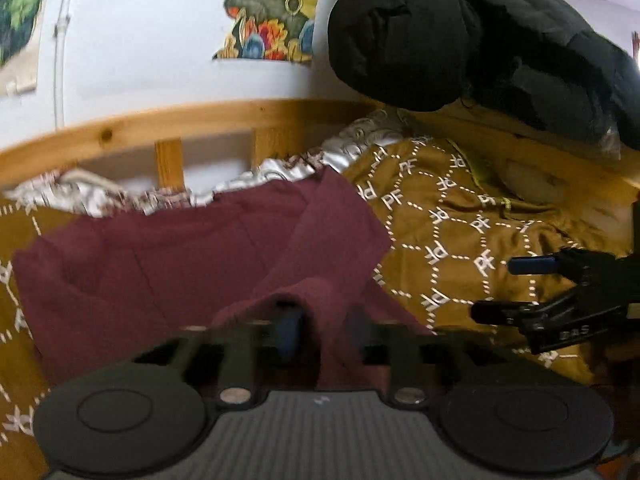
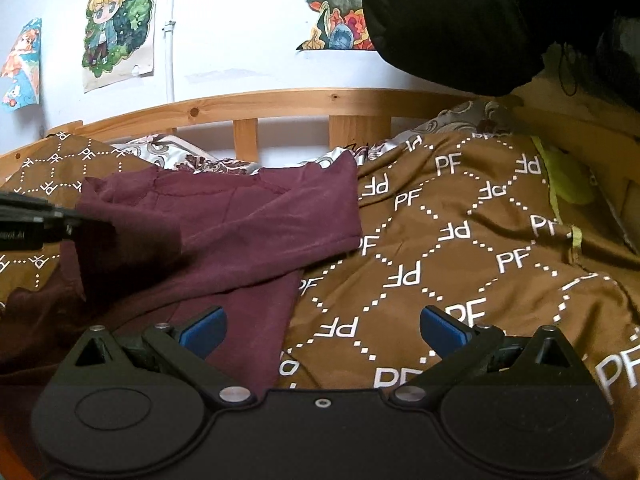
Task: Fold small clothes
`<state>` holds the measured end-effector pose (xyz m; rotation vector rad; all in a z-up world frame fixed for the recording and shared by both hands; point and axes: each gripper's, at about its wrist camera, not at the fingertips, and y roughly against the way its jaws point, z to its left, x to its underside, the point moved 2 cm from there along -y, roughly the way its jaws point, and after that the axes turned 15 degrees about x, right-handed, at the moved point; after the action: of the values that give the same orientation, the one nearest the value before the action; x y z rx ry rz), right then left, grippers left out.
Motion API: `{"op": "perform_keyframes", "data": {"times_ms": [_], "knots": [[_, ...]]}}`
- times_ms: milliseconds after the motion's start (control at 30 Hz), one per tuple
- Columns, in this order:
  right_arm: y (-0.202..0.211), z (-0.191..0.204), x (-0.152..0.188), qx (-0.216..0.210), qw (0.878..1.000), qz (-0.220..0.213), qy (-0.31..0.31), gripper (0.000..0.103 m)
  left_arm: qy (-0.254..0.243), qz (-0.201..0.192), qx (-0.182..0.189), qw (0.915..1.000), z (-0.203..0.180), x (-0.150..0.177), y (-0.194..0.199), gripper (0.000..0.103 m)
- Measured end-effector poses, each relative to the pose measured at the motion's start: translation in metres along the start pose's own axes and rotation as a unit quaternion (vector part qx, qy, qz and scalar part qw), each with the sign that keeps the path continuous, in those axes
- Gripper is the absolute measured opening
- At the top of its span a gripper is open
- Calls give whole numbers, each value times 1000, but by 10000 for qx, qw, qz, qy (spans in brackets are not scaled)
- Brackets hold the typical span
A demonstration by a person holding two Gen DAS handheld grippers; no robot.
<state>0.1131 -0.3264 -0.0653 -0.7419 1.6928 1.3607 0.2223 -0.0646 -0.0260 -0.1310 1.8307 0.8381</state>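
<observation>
While the left gripper (image 1: 320, 332) is pinched on a raised fold of the maroon knit garment (image 2: 240, 216), its fingers sit narrow with cloth bunched between them, so it is holding fabric, likely lifting an edge to carry it over for a fold. That view is motion-blurred, so which part of the garment it has is unclear.

Right gripper (image 2: 322, 326) is spread wide, nothing between its blue-padded fingers (image 2: 204, 330). It hovers just off the garment's right edge, over the brown bedspread with white dotted diamonds and PF lettering (image 2: 460, 240). From the left wrist it shows at far right, jaws apart (image 1: 508, 288). My guess is it's staged to pin or catch the free edge.

Garment lies spread ahead of both grippers, mostly ahead-left of the right one, with one long panel or sleeve angled across toward the right. Beyond it are a silver patterned sheet (image 2: 180, 156) and the pine bed rail (image 2: 280, 106), with a black padded jacket (image 2: 452, 24) hanging above right.

Fold looks early, since the cloth is rumpled and not squared.
</observation>
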Motion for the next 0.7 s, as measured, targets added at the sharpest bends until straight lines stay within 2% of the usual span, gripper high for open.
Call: {"op": "perform_keyframes", "data": {"times_ms": [100,200,367,433,533,633,700], "knots": [[-2,1,3,-68,10000,12,-22,102,35,-231,3,9997,-3,5,20,86],[-5,2,3,-159,9998,38,-75,102,141,-282,-132,9994,3,7,37,92],[-14,13,-5,-598,9977,59,-318,102,662,-441,-890,9928,39,15,67,97],[-19,24,-13,-849,9957,11,-364,102,960,-522,-1318,9852,58,18,78,99],[-25,52,-25,-1235,9920,-90,-226,102,1419,-449,-2149,9652,87,21,88,100],[-26,92,-33,-1581,9869,-251,184,102,1890,-399,-2477,9494,111,23,92,100],[-24,120,-34,-1603,9842,-399,638,102,2175,-357,-2650,9387,125,22,90,94]]}}
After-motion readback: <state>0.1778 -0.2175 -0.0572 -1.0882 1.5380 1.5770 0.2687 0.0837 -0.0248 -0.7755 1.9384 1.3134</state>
